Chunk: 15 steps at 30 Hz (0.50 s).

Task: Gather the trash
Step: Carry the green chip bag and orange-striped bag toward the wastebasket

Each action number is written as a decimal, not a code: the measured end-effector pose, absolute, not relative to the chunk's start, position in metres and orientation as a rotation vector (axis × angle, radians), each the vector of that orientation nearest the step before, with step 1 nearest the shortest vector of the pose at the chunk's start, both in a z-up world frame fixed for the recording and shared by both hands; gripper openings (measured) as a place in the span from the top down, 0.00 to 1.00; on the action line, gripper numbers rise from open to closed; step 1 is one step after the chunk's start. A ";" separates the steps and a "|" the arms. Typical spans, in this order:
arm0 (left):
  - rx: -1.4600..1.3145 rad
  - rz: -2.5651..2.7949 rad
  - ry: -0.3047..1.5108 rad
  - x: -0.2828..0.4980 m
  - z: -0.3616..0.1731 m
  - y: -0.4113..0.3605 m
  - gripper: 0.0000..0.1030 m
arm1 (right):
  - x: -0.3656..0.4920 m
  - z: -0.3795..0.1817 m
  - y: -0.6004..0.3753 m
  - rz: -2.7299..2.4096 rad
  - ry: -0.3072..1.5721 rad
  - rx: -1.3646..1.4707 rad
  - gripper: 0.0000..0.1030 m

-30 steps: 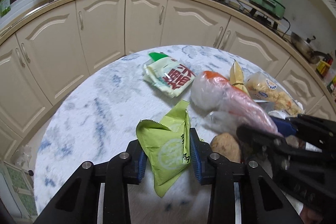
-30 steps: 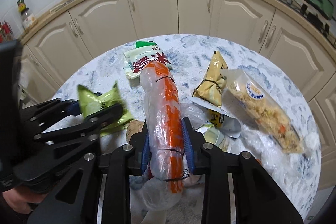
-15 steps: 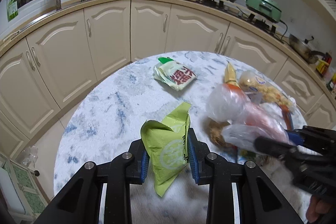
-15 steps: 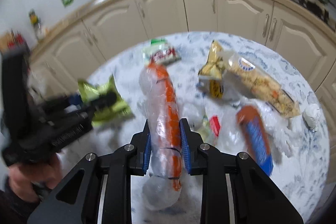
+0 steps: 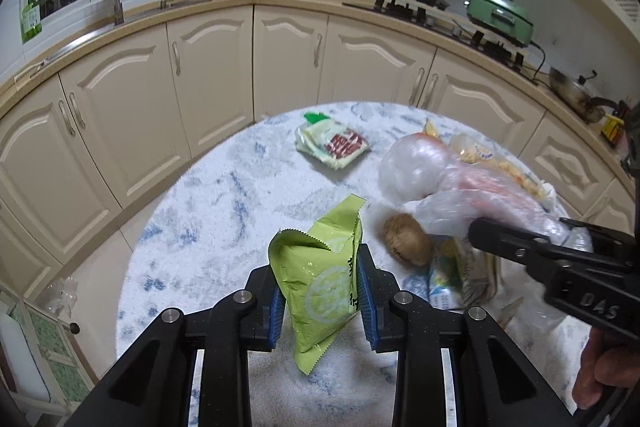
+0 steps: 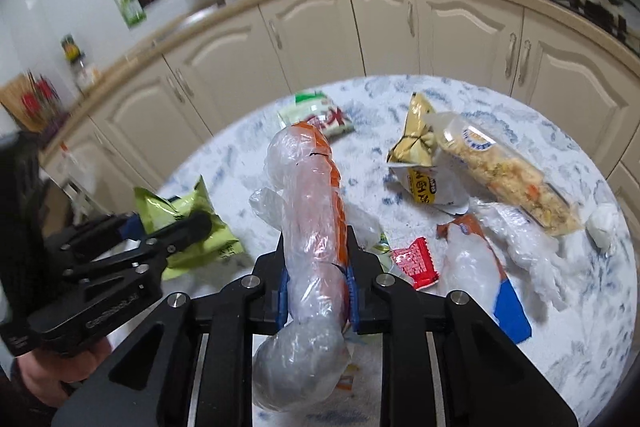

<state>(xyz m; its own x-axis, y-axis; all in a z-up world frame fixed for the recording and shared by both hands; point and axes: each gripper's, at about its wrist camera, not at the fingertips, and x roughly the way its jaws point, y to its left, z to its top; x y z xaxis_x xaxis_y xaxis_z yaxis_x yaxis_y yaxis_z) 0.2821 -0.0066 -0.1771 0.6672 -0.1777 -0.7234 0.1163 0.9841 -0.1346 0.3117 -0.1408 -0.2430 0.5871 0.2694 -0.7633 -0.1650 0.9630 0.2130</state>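
Holding two pieces of trash above the round white-and-blue tabletop [image 5: 224, 211], we start nearest the cameras. Our left gripper [image 5: 320, 301] has its blue-padded tongs pressed against both sides of a lime-green snack wrapper [image 5: 320, 283], which stands upright between them, its serrated top edge pointing toward 12 o'clock. Our right gripper [image 6: 316, 287] is clamped on a long clear plastic bag with orange print [image 6: 312, 219]; the bag runs through the tongs, its crumpled tail bulging toward 6 o'clock and its rounded head reaching toward 12.

In the left wrist view, a brown lumpy object [image 5: 408, 239] lies on the table just past the wrapper at about 2 o'clock; we cannot tell what it is. In the right wrist view, a small red wrapper [image 6: 414, 261] sits just beside the right tongs at 3 o'clock, next to a clear bag with an orange and blue end [image 6: 480, 267].

Farther out at 1 o'clock lie a yellow packet [image 6: 416, 147] and a clear bag of crumbly yellow food [image 6: 504, 171], touching each other. A green-and-red packet [image 6: 316, 115] rests toward the far edge at 12 o'clock. A small white ball [image 6: 604, 227] sits near the rim at 3 o'clock.

Beyond the table, cream cabinets [image 5: 208, 67] curve around the room.
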 end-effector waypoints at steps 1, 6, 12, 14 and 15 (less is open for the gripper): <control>-0.076 -0.168 0.814 0.279 -0.172 -0.008 0.74 | 0.309 -0.239 -0.143 0.256 0.899 0.138 0.79; -0.068 -0.195 0.762 0.263 -0.147 -0.019 0.74 | 0.295 -0.216 -0.164 0.263 0.834 0.221 0.79; -0.044 -0.238 0.685 0.241 -0.114 -0.041 0.74 | 0.268 -0.176 -0.185 0.254 0.731 0.245 0.79; -0.031 -0.261 0.660 0.232 -0.103 -0.052 0.74 | 0.256 -0.161 -0.195 0.243 0.694 0.249 0.79; -0.026 -0.276 0.647 0.227 -0.096 -0.058 0.74 | 0.249 -0.154 -0.201 0.238 0.675 0.256 0.79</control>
<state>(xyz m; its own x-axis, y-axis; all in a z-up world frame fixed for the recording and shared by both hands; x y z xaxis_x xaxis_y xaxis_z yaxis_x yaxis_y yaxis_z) 0.2270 -0.0582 -0.0965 0.7628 -0.2619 -0.5913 0.2459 0.9631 -0.1094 0.2493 -0.2005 -0.1542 0.7561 0.2977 -0.5829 -0.1329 0.9419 0.3085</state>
